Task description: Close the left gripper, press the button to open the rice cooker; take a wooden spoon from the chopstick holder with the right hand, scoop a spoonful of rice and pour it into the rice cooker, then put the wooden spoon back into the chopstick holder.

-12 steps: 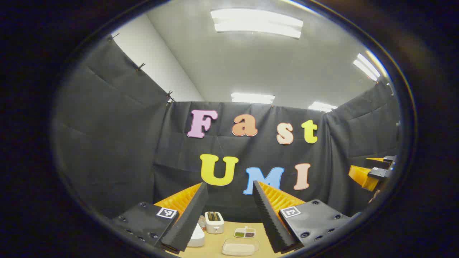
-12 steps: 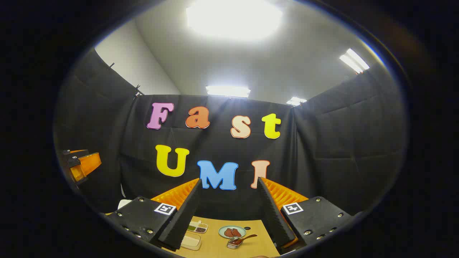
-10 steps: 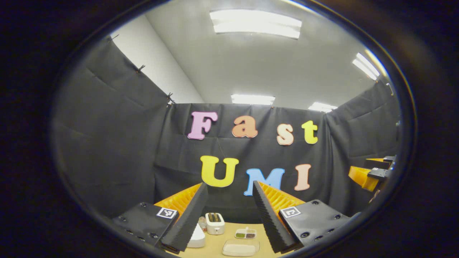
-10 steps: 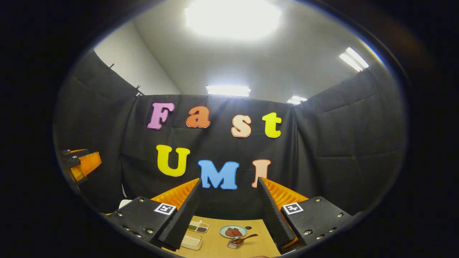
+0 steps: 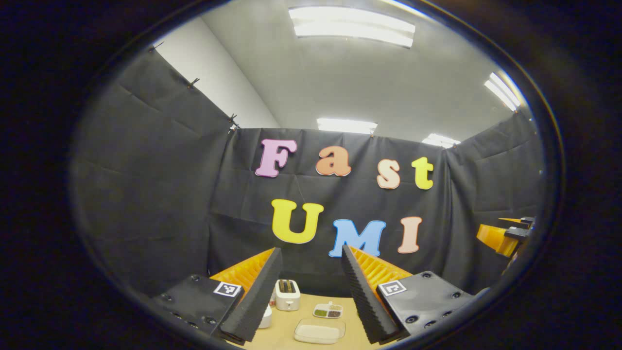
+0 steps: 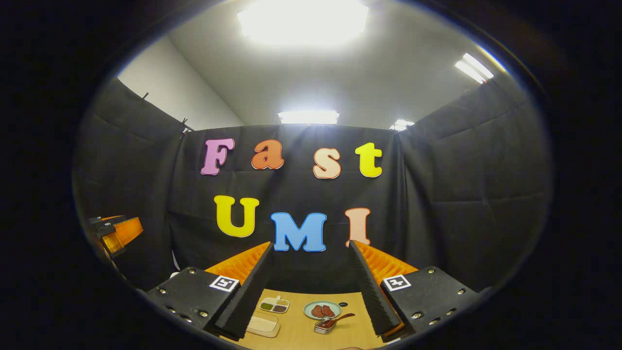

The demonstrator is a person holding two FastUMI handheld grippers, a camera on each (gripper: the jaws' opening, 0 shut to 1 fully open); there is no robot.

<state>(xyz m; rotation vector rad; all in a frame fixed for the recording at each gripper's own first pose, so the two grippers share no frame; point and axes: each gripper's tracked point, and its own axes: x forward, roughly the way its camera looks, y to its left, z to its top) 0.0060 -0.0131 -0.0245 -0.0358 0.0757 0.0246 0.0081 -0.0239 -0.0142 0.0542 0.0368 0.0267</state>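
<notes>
Wooden surface (image 5: 291, 324) lies at 6 o'clock beyond my left hand-held gripper (image 5: 311, 291), spread wide over a toaster (image 5: 287, 294); my right hand-held gripper (image 6: 311, 287) gapes wide, empty.

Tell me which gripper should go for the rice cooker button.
Left. A white rounded body, likely the rice cooker, sits just beyond the left gripper; the right gripper faces a plate. Both are open.

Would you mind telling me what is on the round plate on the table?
In the right gripper view the plate holds two reddish-brown pieces of food. Its bare rim shows around them; what kind of food is too small to tell.
</notes>
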